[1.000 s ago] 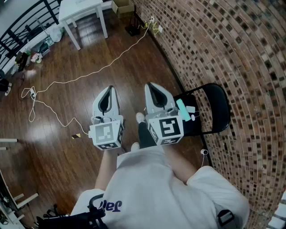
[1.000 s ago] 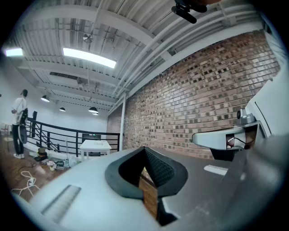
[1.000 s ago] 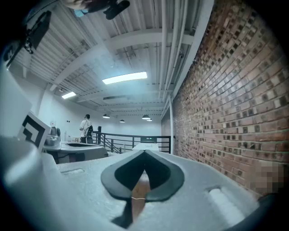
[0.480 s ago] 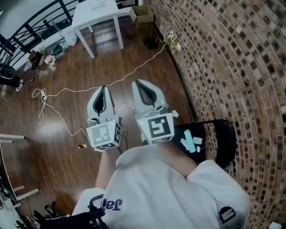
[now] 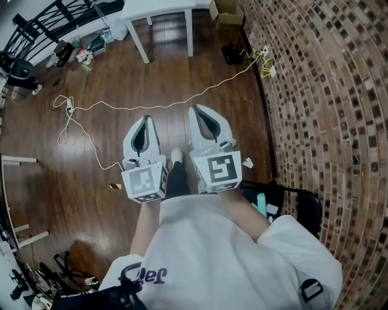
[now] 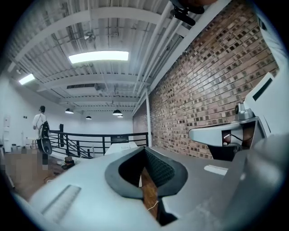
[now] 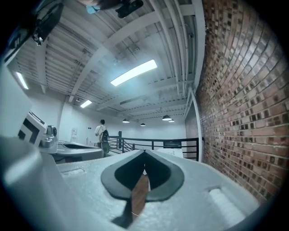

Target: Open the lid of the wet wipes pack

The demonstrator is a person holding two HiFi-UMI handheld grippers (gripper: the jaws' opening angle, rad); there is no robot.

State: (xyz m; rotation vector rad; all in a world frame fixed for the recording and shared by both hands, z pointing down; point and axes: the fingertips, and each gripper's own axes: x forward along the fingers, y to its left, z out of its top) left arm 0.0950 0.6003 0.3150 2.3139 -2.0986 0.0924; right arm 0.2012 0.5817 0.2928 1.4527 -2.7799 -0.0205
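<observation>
No wet wipes pack shows in any view. In the head view my left gripper (image 5: pixel 144 118) and my right gripper (image 5: pixel 200 109) are held side by side at waist height, pointing level over the wooden floor. Both are shut with nothing between the jaws. In the left gripper view my left gripper (image 6: pixel 145 149) has its tips meeting, and the same holds for my right gripper (image 7: pixel 144 153) in the right gripper view. A small teal object (image 5: pixel 261 204) lies on a black chair (image 5: pixel 303 209) at my right.
A brick wall (image 5: pixel 327 91) runs along the right. A white table (image 5: pixel 159 11) and a cardboard box (image 5: pixel 228 9) stand ahead. A white cable (image 5: pixel 151 105) snakes across the floor. A black railing (image 5: pixel 36 27) is at the far left. A person (image 7: pixel 103 133) stands far off.
The scene has slid back past me: the chair went from beside the right gripper to my lower right, and the white table came closer. Both grippers stayed shut and side by side.
</observation>
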